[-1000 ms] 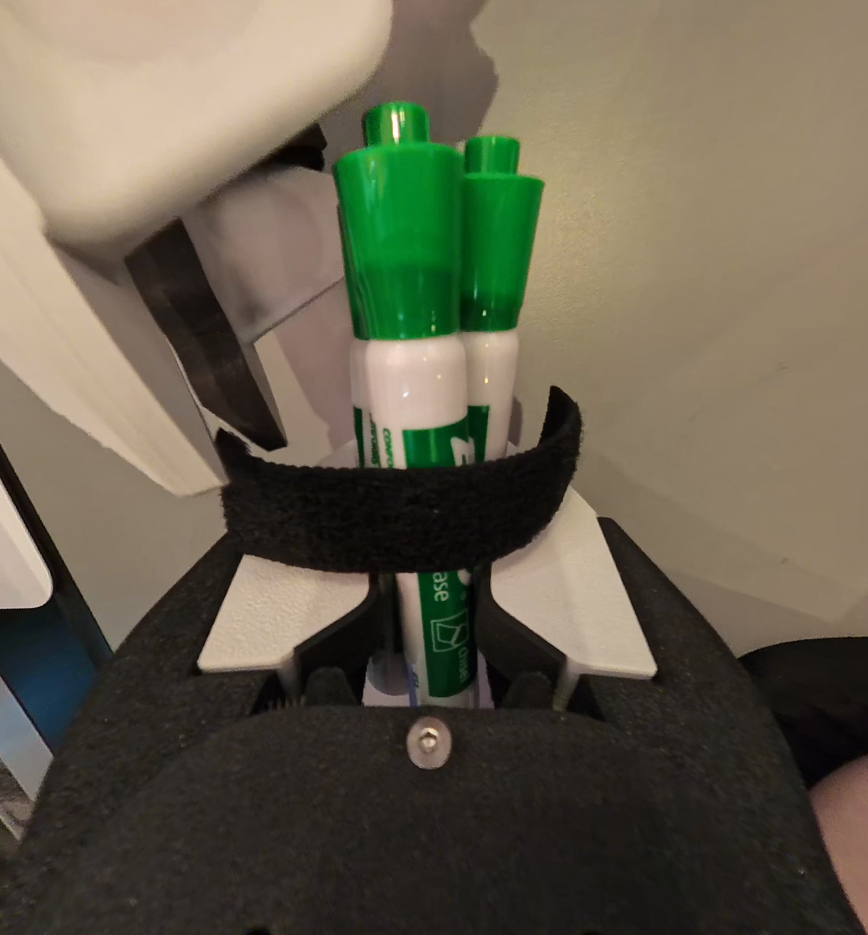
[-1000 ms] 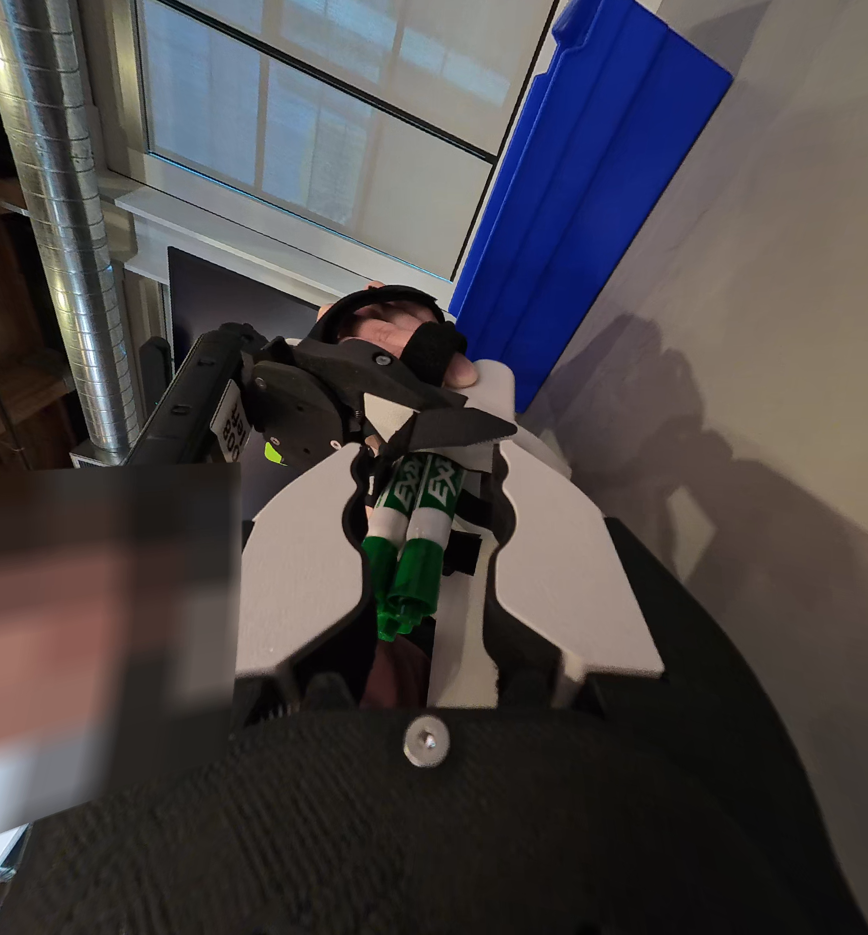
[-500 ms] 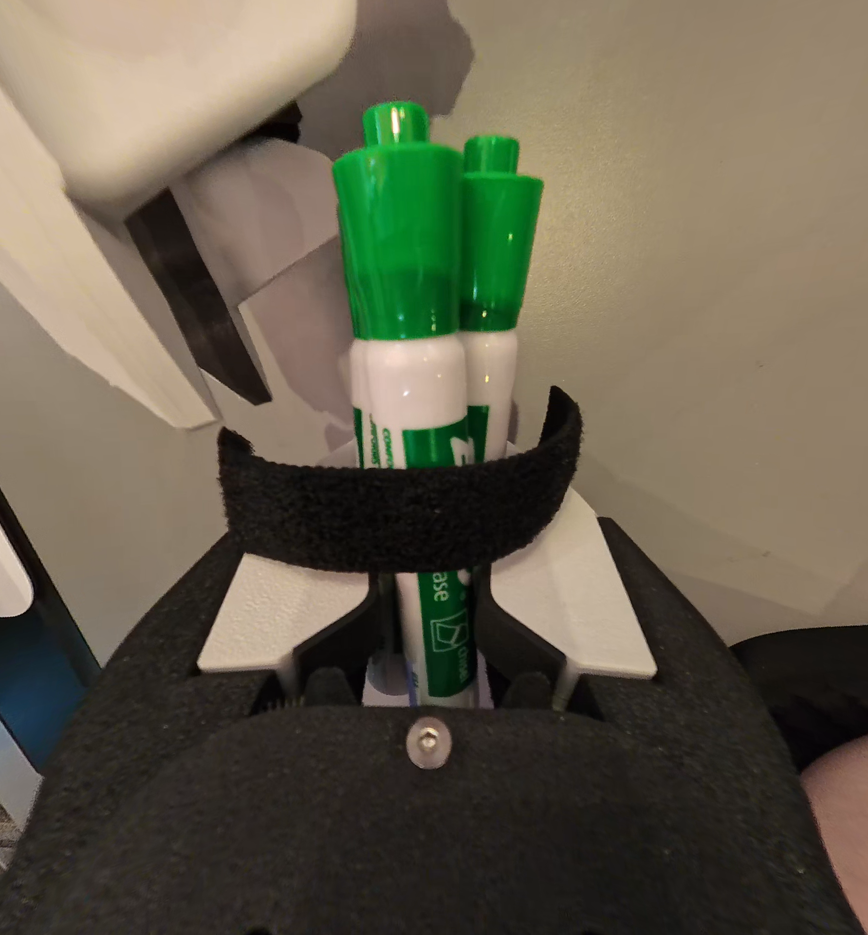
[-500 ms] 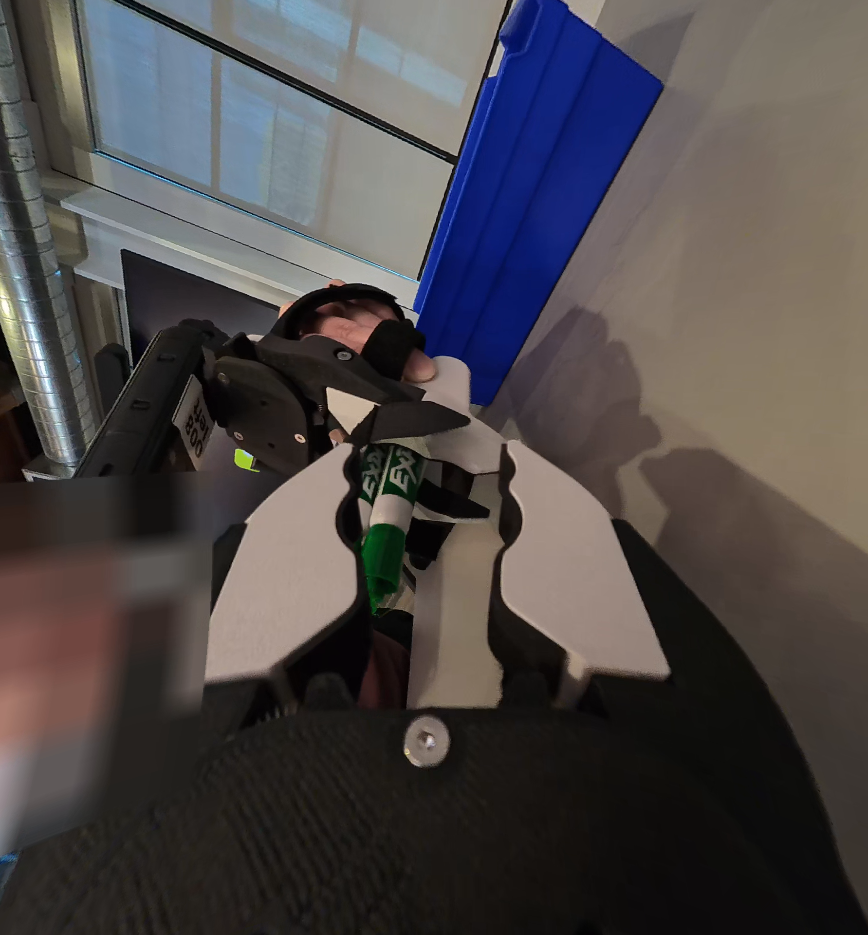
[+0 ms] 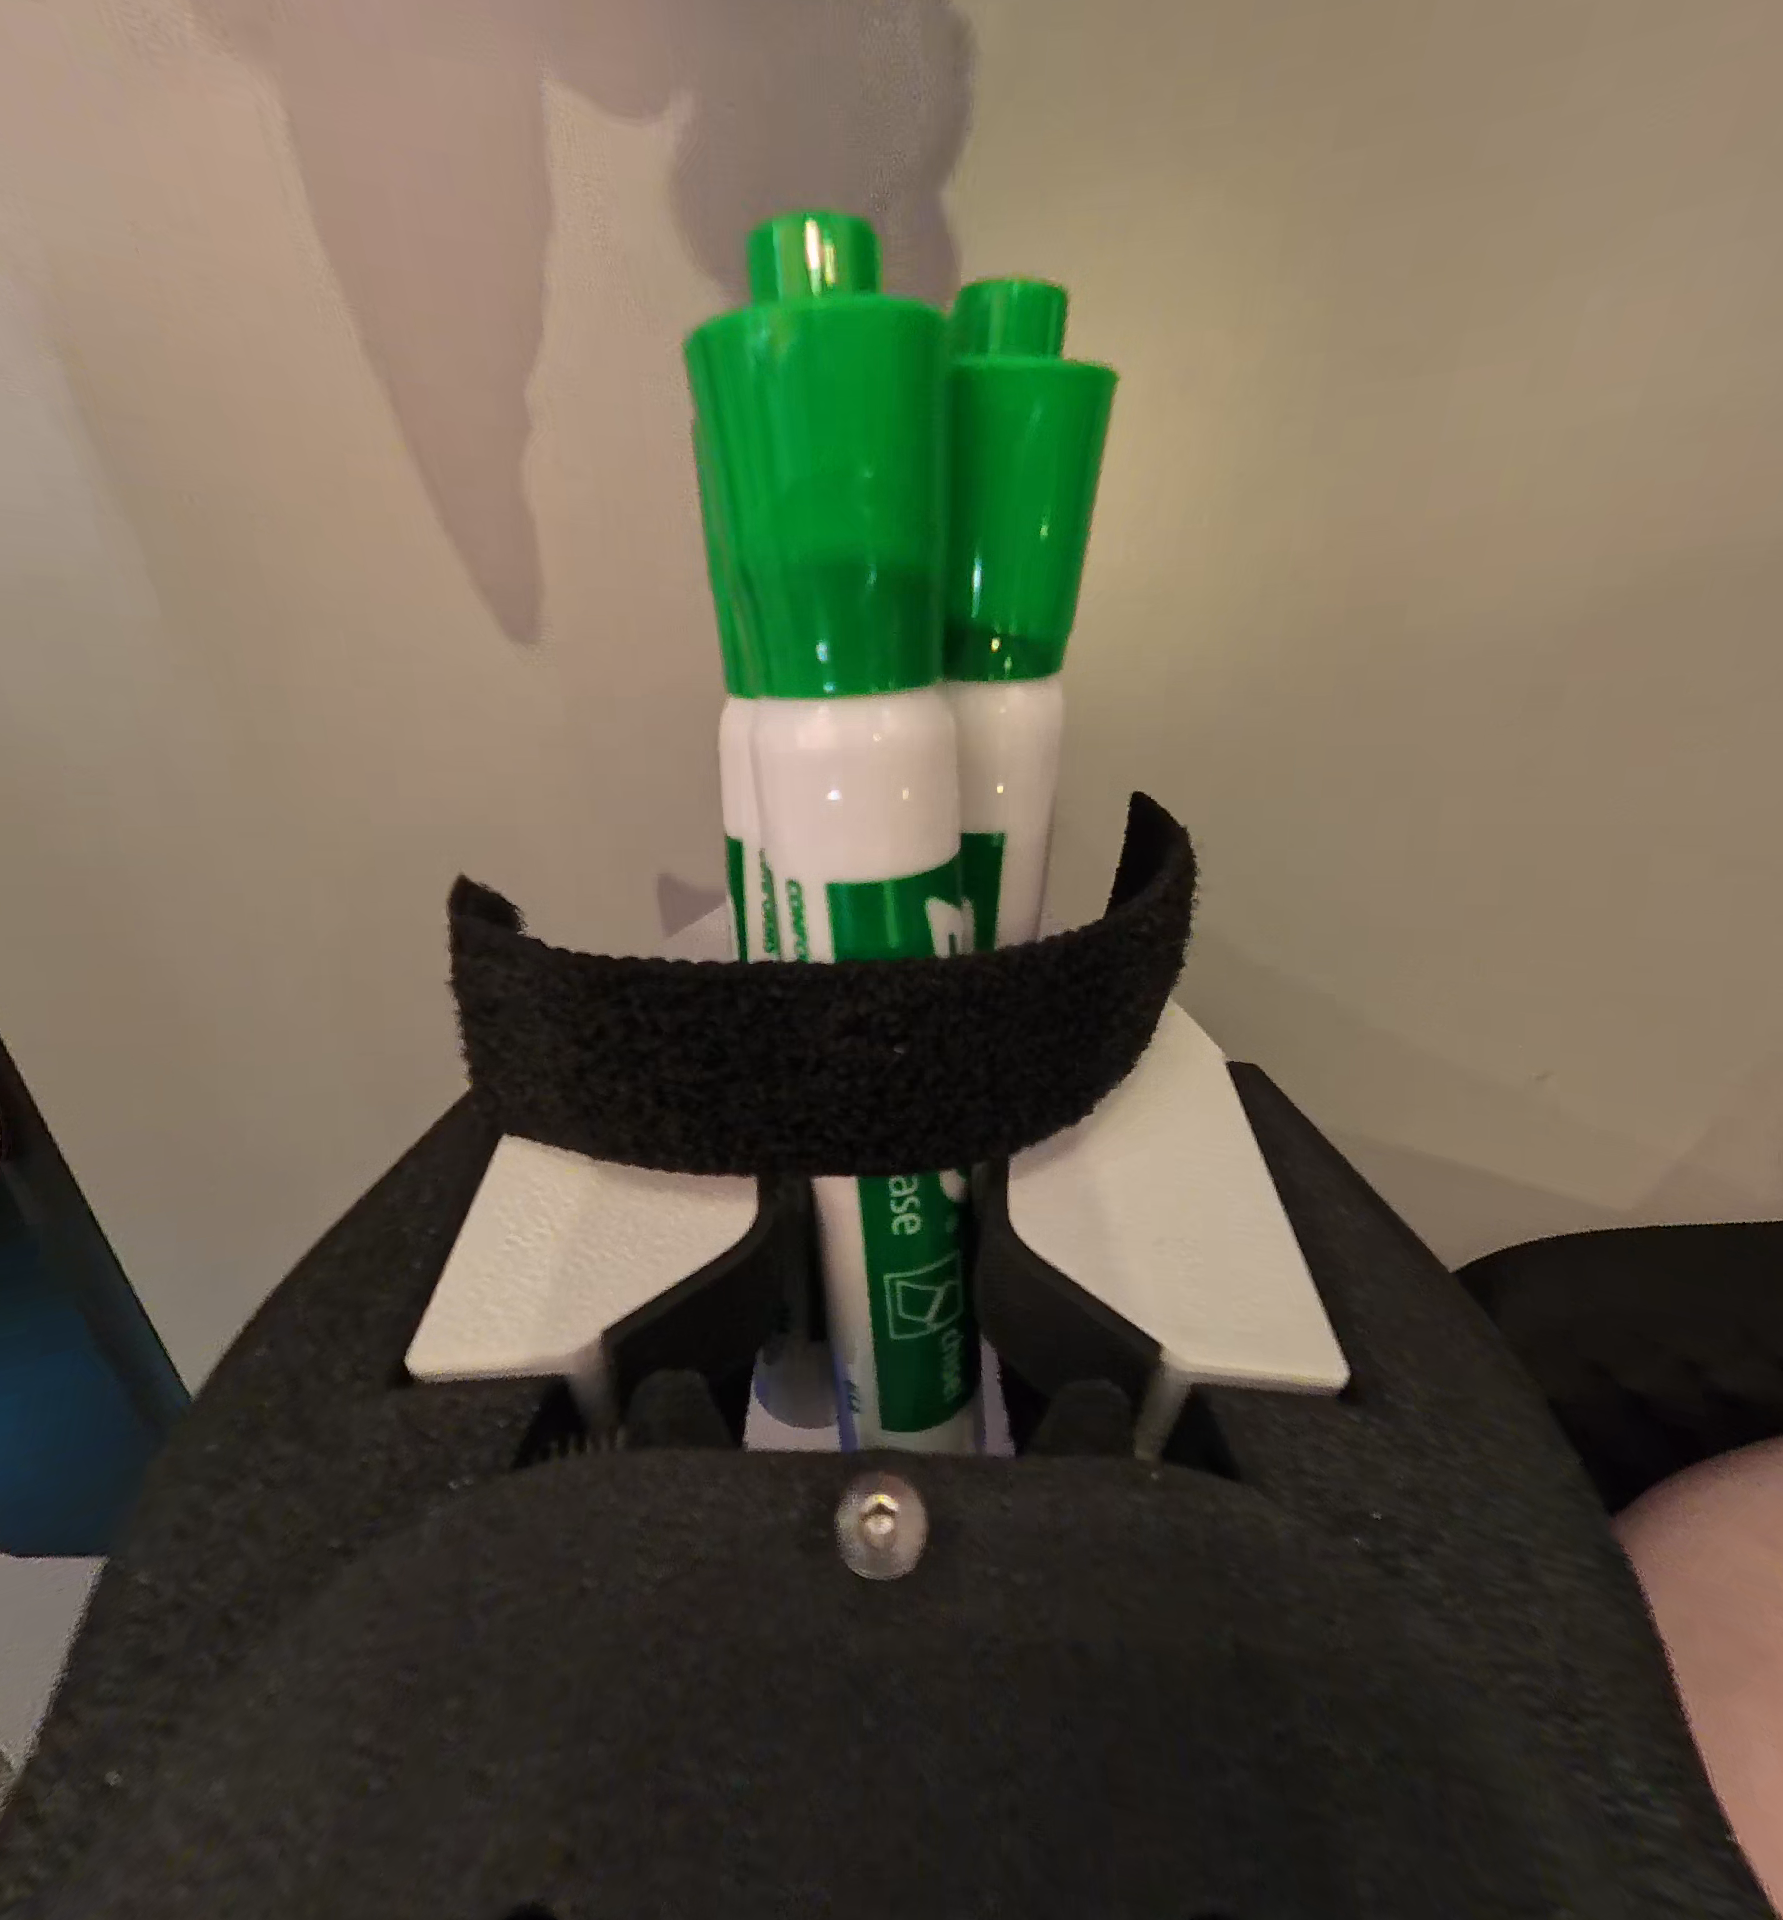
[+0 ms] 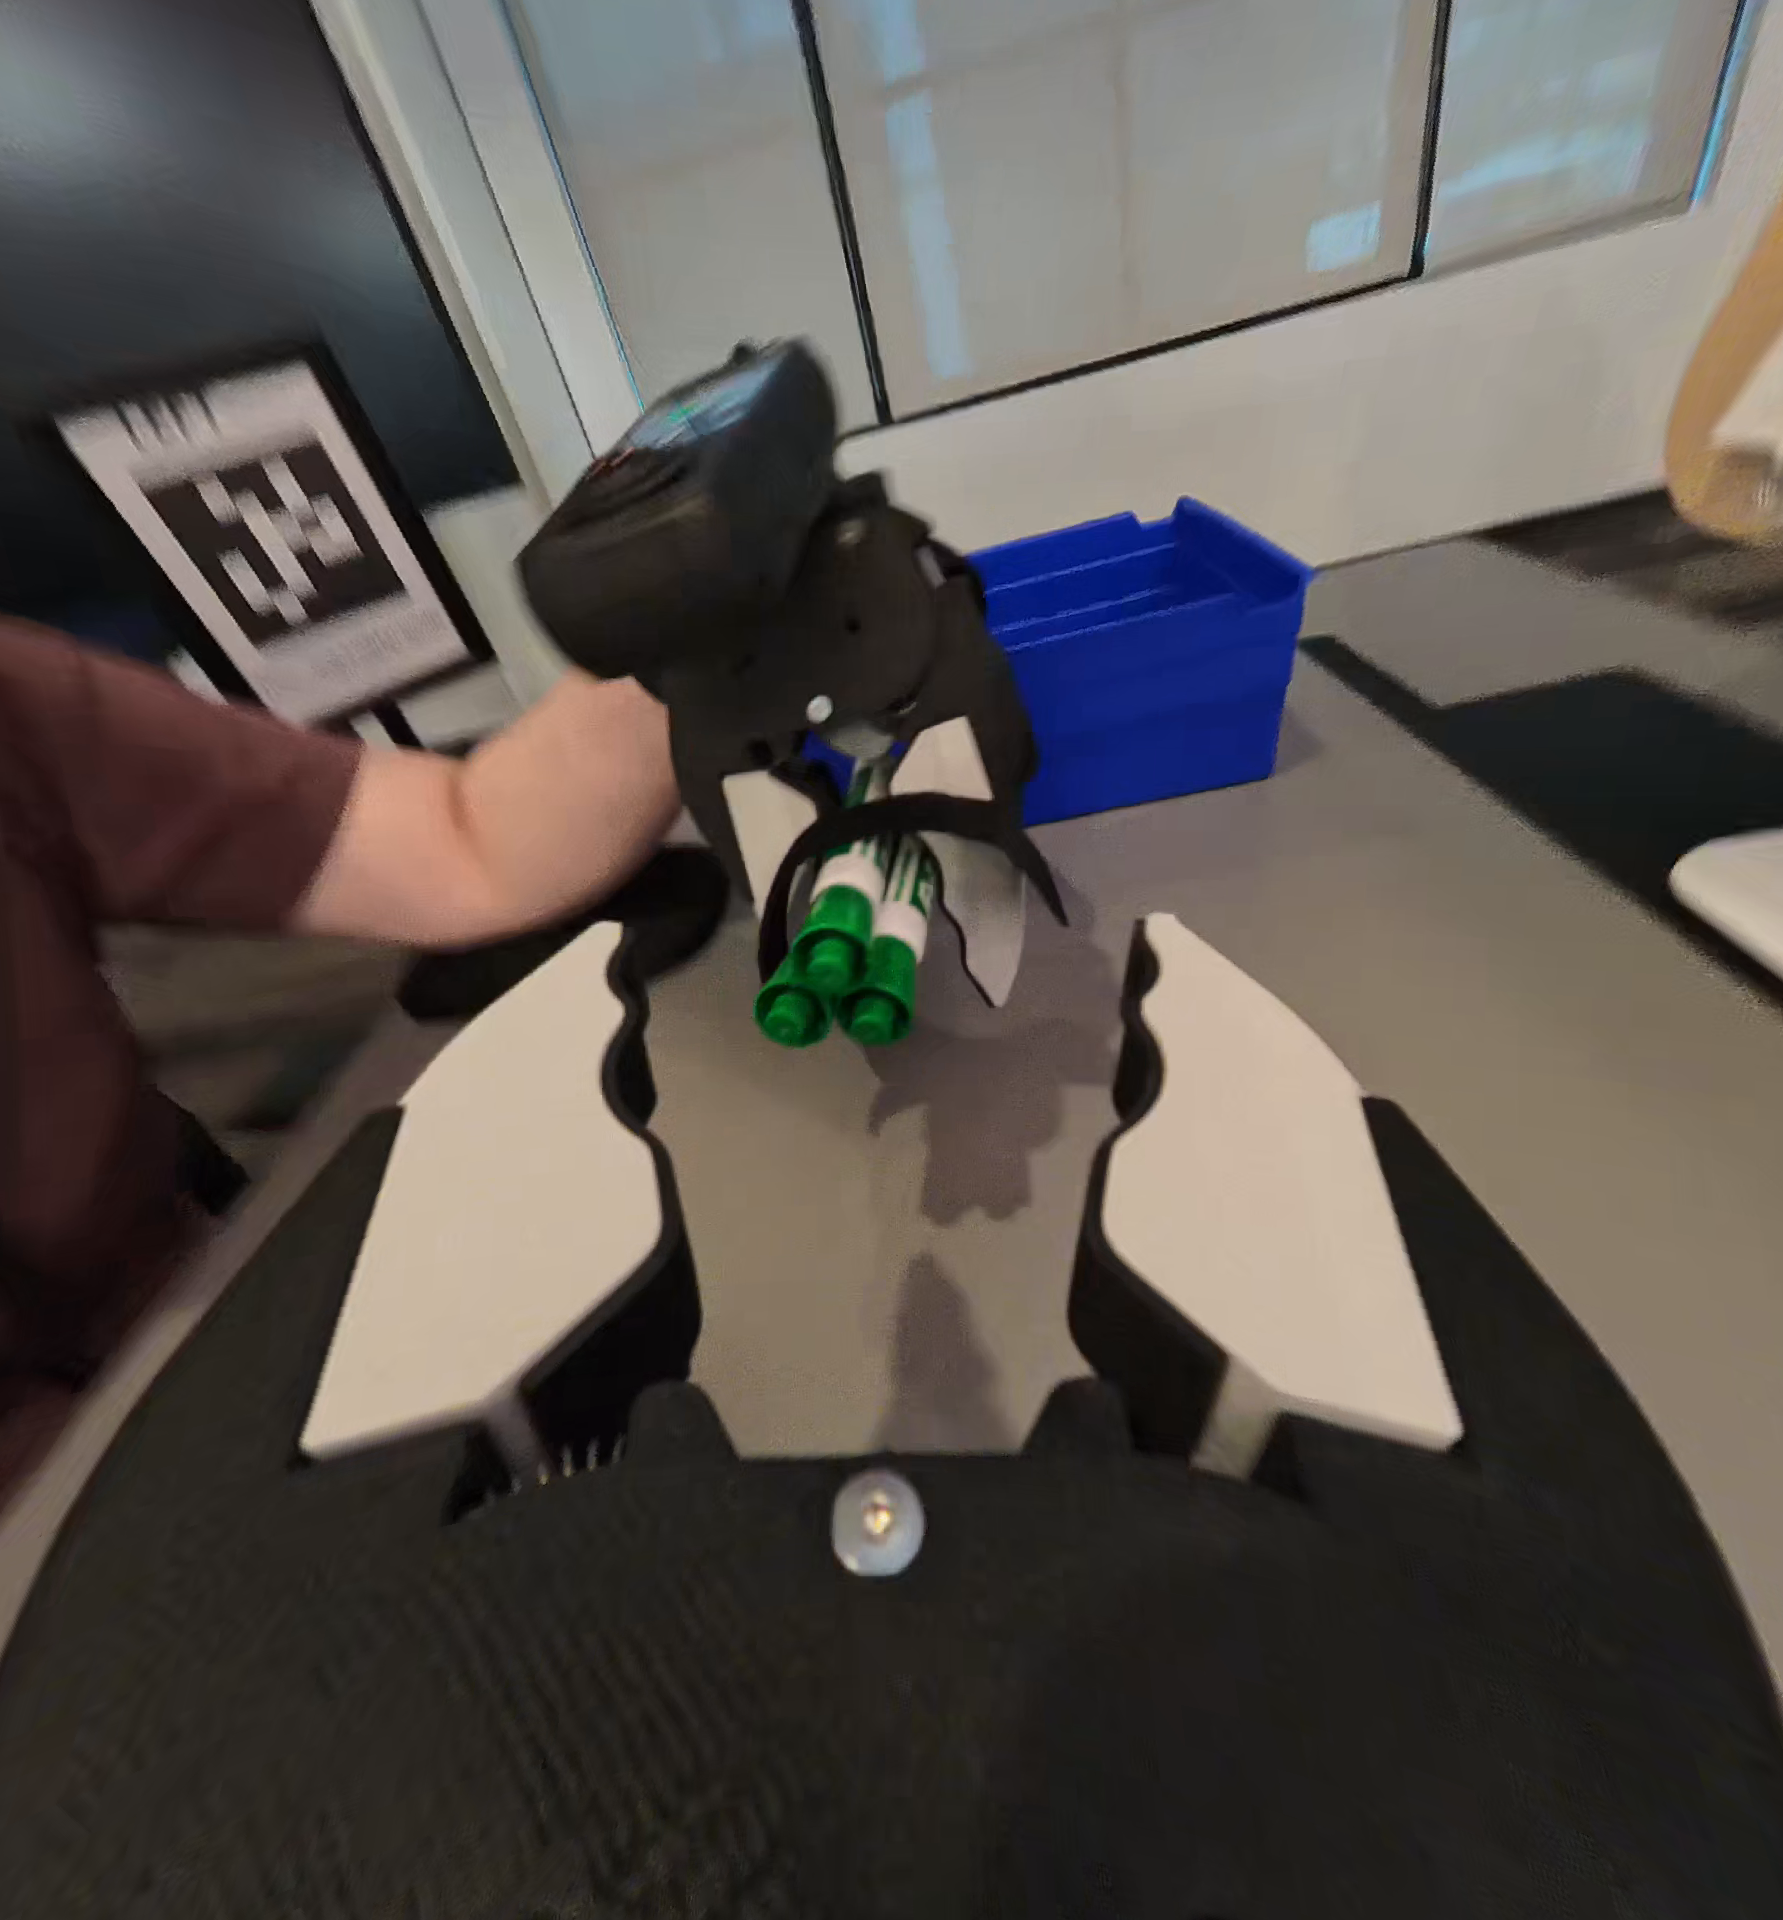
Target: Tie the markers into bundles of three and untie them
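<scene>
Three green-capped white markers stand caps-out between the fingers of my left gripper, which is shut on them. A black hook-and-loop strap curves loosely around the markers and the finger fronts. In the right wrist view the same markers point their caps at the camera, with the strap looped loosely around them in the left gripper. My right gripper is open wide and empty. It hangs over the grey table, short of the bundle.
A blue bin stands behind the left gripper. A person's forearm reaches in from the left. A black mat and a white object lie at the right. A framed black-and-white sign leans at the back left. Left tips to right tips: about 12 cm.
My right gripper has opened wide and pulled back from the markers, out of the left wrist view. The left gripper still holds the markers with the strap around them.
</scene>
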A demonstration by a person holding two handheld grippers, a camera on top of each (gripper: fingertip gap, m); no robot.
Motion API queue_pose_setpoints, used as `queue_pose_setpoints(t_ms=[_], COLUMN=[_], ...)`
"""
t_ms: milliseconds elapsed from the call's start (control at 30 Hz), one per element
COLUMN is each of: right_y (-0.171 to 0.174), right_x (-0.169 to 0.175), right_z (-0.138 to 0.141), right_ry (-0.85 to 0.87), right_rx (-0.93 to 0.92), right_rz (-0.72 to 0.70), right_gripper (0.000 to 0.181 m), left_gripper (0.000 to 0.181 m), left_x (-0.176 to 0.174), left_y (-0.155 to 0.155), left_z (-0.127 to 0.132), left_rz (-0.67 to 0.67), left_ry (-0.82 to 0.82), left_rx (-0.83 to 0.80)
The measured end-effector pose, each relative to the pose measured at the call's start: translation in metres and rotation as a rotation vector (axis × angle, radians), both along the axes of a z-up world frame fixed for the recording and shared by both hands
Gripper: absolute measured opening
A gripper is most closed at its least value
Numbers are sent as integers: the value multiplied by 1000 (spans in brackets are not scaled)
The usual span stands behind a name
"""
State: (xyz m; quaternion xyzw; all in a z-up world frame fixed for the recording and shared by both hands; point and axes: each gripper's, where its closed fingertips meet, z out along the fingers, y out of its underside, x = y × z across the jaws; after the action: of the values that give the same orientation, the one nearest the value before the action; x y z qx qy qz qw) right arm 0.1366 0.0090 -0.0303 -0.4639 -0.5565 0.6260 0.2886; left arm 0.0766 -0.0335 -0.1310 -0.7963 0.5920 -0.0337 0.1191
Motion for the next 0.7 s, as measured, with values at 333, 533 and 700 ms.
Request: queue_pose_setpoints(t_ms=[333, 533, 700], right_y=[-43, -51, -56], right_x=[-19, -37, -39], right_z=[-6, -5, -7], right_ry=[206, 233, 240], right_rx=[454, 398, 357], right_rz=[-134, -127, -92], right_gripper=[116, 111, 107], left_gripper=[40, 40, 40], left_x=[4, 10, 12], left_y=[-4, -7, -7], left_z=[5, 5, 6], left_rz=[-7, -27, -29], left_ry=[-32, -36, -35], left_rx=[-14, -17, -16])
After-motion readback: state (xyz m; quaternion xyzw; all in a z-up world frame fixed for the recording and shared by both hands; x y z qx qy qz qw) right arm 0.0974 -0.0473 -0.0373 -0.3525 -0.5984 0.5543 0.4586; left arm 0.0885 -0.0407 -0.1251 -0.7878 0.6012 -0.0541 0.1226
